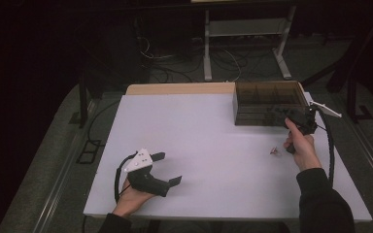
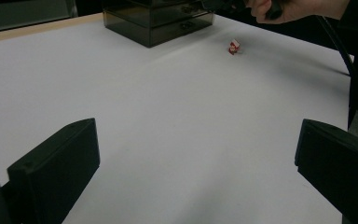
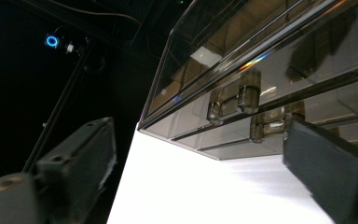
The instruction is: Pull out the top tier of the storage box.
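The smoky clear drawer box (image 1: 268, 103) stands at the far right of the white table (image 1: 204, 145); drawers look closed, contents I cannot tell (too dark). Right gripper (image 1: 305, 118) is at its front, jaws apart, w/ nothing between. Left gripper (image 1: 167, 168) rests near the front-left edge, jaws wide apart. A small red-white object (image 1: 275, 151) lies near the right hand (image 1: 301, 148).

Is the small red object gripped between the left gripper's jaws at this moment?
No. The small red object lies on the white table near the smoked drawer box, far beyond the left gripper, whose jaws stand wide apart.
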Demonstrator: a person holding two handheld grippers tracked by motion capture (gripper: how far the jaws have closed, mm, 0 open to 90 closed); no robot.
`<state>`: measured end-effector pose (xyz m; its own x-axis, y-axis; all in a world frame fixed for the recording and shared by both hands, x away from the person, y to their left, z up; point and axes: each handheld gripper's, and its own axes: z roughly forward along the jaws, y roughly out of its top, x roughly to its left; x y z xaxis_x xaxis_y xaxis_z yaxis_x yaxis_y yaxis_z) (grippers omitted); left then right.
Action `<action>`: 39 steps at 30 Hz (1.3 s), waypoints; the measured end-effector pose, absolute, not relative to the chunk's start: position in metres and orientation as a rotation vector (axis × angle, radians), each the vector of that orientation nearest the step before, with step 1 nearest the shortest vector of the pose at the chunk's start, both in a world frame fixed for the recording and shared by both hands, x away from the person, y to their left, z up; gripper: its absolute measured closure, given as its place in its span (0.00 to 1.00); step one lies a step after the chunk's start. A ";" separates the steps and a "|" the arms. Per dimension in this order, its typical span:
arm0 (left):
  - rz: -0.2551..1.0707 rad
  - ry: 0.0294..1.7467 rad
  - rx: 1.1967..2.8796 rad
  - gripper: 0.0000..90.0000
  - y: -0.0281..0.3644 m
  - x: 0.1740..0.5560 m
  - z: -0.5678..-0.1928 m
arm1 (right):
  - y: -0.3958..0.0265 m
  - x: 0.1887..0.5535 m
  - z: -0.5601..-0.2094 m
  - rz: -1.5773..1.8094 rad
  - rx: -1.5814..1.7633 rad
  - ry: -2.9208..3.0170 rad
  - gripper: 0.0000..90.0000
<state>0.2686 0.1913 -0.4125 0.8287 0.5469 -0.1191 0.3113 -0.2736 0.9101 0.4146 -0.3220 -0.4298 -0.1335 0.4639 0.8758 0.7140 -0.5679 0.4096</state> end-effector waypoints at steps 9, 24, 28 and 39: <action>0.261 0.644 1.884 0.00 0.191 0.269 -0.413 | -0.324 0.414 -0.430 -1.737 -1.963 -1.300 0.18; 0.261 0.640 1.888 0.00 0.191 0.269 -0.413 | -0.326 0.412 -0.428 -1.743 -2.028 -1.227 0.50; 0.261 0.639 1.888 0.00 0.191 0.269 -0.413 | -0.328 0.410 -0.430 -1.754 -2.032 -1.185 0.60; 0.261 0.639 1.889 0.00 0.191 0.269 -0.413 | -0.330 0.411 -0.432 -1.731 -2.055 -1.177 0.75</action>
